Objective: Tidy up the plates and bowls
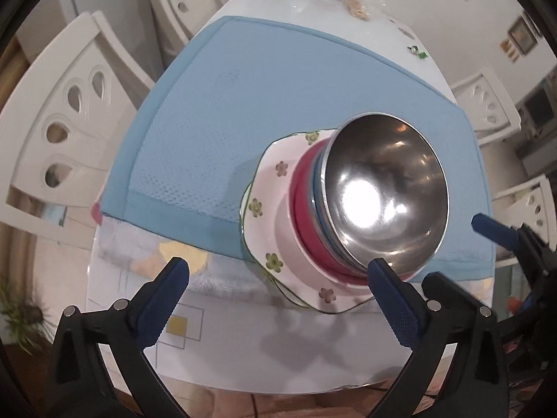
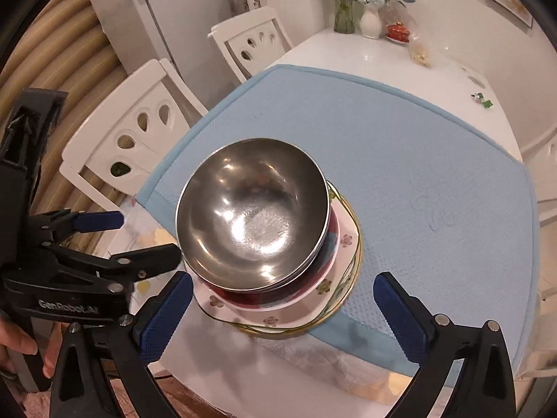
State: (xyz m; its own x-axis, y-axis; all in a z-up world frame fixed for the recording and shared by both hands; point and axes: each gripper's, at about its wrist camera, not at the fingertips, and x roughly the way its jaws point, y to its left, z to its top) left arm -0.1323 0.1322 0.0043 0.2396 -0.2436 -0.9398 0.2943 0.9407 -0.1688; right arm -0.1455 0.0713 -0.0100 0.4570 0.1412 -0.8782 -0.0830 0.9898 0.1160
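Observation:
A shiny steel bowl [image 1: 383,195] [image 2: 254,216] tops a stack, with a blue rim and a red bowl [image 1: 306,223] [image 2: 329,244] under it. The stack rests on a flowered plate [image 1: 264,188] [image 2: 344,244] at the near edge of a blue mat [image 1: 243,111] [image 2: 417,160]. My left gripper [image 1: 278,271] is open just in front of the stack, holding nothing. My right gripper [image 2: 283,284] is open too, its fingers either side of the stack's near rim without touching it. In the right wrist view the left gripper [image 2: 139,240] stands left of the bowl.
White chairs [image 1: 69,122] [image 2: 139,129] stand along the white table's [image 2: 348,52] left side, and more on the right [image 1: 487,104]. At the far end are vases [image 2: 369,21], a red lidded dish [image 2: 397,31] and a snack bag [image 2: 419,52]. A hand [image 2: 21,345] shows at lower left.

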